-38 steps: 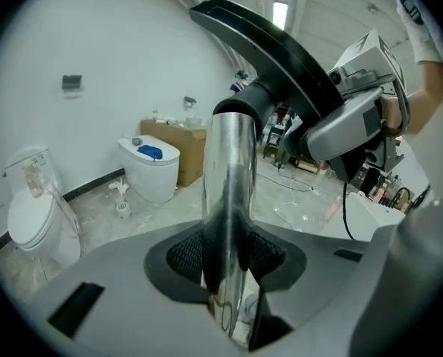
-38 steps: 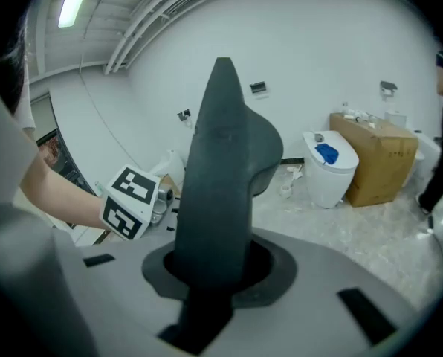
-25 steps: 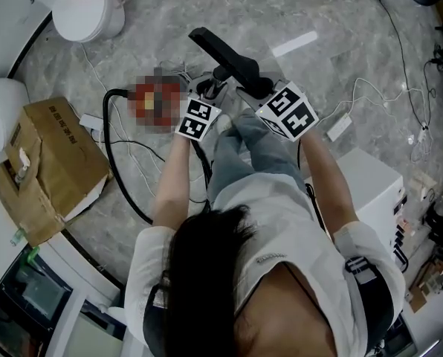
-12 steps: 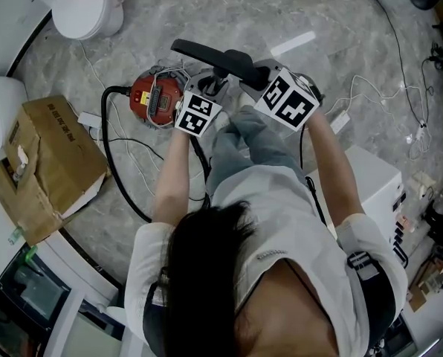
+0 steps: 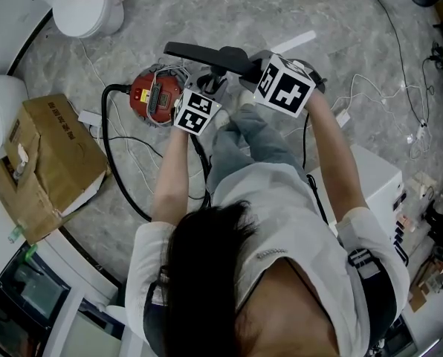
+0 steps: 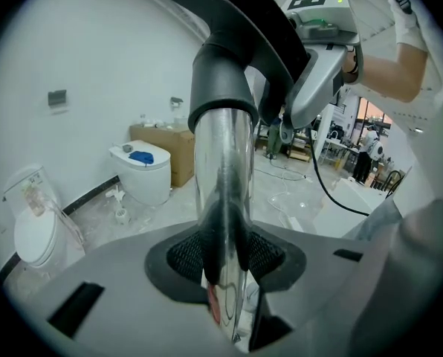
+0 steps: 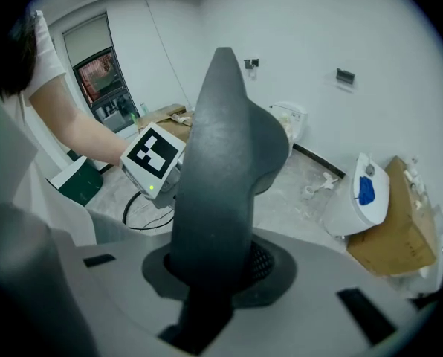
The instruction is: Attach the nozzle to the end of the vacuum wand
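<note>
The chrome vacuum wand [image 6: 221, 192] runs upright between the ribbed pads of my left gripper [image 6: 223, 257], which is shut on it. Its upper end sits in the dark collar [image 6: 220, 99] of the black nozzle [image 5: 207, 53]. My right gripper [image 7: 210, 268] is shut on that nozzle [image 7: 220, 162], whose neck fills the gap between the pads. In the head view the nozzle lies almost level across the picture, above both marker cubes. There the left gripper [image 5: 211, 88] and the right gripper [image 5: 256, 71] are close together over the person's knee.
A red vacuum body [image 5: 155, 97] sits on the marble floor left of the grippers, with a black hose [image 5: 121, 171] curving down from it. Around them are a cardboard box [image 5: 49, 162], a white toilet [image 5: 84, 10], a white cabinet [image 5: 372, 184] and loose white cables [image 5: 370, 95].
The nozzle has swung round: its far end went from pointing up-left to lying nearly level towards the left. The right gripper's cube rolled and rose slightly. The left gripper stayed put.
</note>
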`<state>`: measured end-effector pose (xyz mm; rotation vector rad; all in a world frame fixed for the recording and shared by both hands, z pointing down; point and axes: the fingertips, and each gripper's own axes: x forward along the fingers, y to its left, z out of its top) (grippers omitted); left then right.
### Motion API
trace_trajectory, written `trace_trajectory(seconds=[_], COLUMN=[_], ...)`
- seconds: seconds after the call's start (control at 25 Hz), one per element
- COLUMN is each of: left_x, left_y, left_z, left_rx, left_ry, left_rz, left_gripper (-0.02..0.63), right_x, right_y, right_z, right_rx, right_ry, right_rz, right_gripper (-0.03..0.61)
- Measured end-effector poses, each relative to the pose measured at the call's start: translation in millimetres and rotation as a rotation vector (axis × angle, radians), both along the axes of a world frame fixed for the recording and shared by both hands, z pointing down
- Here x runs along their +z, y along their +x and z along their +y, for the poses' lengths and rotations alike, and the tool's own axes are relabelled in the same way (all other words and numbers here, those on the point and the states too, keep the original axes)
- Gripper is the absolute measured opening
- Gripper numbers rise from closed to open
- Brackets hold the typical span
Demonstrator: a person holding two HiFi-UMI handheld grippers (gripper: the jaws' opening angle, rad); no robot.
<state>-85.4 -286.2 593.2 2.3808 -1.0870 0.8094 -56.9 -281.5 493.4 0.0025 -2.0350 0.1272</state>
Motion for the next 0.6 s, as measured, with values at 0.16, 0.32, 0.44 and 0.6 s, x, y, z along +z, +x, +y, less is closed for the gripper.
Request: trace_trajectory(seconds=[0.16,0.32,0.44,0.6], left_x=[2.3,1.3,2.0,2.2], left_y=[-1.0,-0.2,-2.3,-5.3], left_z=[0.1,-2.1,-3.0,-5.1], left_rx=[-0.007,0.026,0.034,0.027], left_ry=[-0.007,-0.005,-0.008,-0.006], left_rz=[-0.002,-0.024,-0.033,-0.031], left_gripper=[0.123,0.121,0.121,0.121], right_x=[3.7,3.3,4.0,10.2], right_y=[-0.2,-1.8,-5.1,-5.2], right_z=[0.9,-1.2,-3.2,-2.6], right_rx=[-0.018,-0.065,-0.114,-0.146], right_ry=[-0.009,0.039,0.061,0.031], right_rz=[0.036,0.103,0.152,0.216], right_gripper=[0.089,0.091,0.091,0.095])
